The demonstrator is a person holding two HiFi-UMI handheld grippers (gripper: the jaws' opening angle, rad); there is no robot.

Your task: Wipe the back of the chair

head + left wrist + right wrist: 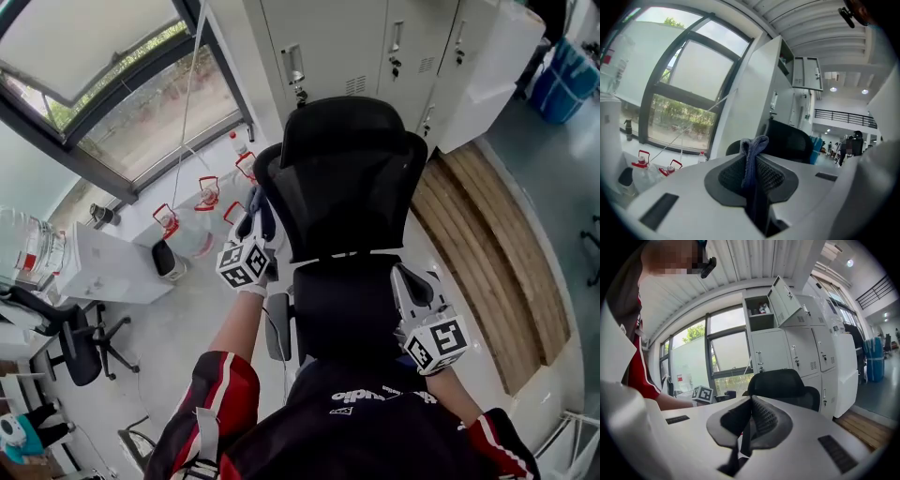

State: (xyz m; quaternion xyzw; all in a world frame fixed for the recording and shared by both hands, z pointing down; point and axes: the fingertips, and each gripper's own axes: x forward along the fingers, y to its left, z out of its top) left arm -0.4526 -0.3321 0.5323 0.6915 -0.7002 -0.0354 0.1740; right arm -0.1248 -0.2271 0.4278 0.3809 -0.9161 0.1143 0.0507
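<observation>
A black office chair stands just in front of me, with a mesh back and a headrest that faces the lockers. My left gripper is shut on a blue-grey cloth at the left edge of the chair back. In the left gripper view the cloth sticks up between the closed jaws, with the chair behind it. My right gripper is at the lower right side of the back, shut with nothing in it. In the right gripper view its jaws meet, and the chair is beyond them.
White lockers stand right behind the chair, and a large window is to the left. Water jugs with red handles sit on the floor by the window. A wooden platform runs along the right. Another black chair is at the lower left.
</observation>
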